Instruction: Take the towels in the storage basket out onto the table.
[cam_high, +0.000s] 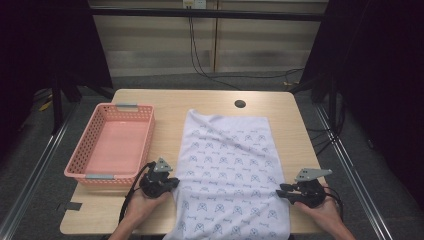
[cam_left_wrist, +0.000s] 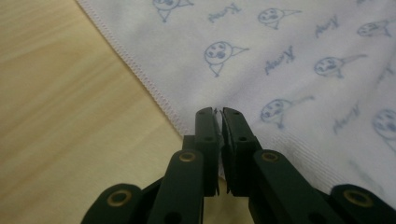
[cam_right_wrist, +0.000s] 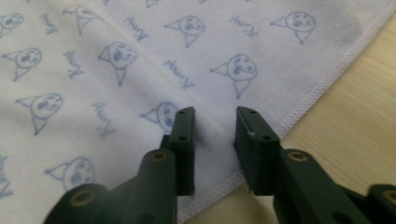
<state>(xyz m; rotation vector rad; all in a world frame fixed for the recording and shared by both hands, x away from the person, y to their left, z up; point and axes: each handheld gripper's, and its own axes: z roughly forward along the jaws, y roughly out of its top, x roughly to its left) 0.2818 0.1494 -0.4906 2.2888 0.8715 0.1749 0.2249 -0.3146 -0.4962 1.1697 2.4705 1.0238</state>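
A white cloth (cam_high: 227, 160) printed with small blue faces and words lies flat down the middle of the wooden table (cam_high: 170, 102), its near end reaching the front edge. My left gripper (cam_high: 175, 182) is at the cloth's left hem. In the left gripper view the cloth (cam_left_wrist: 289, 60) runs under that gripper (cam_left_wrist: 218, 112), whose jaws are pressed together with a sliver of white hem pinched between them. My right gripper (cam_high: 280, 191) is at the right hem. In the right gripper view that gripper (cam_right_wrist: 215, 112) has its jaws apart over the cloth (cam_right_wrist: 140, 60), straddling the fabric just inside the stitched edge.
A pink slatted basket (cam_high: 90, 131) with nothing in it stands at the table's left, close behind my left gripper. A dark round hole (cam_high: 240, 104) sits near the far edge. Bare wood shows beside the cloth on both sides (cam_left_wrist: 60, 116) (cam_right_wrist: 355, 121). Cables hang beyond the table.
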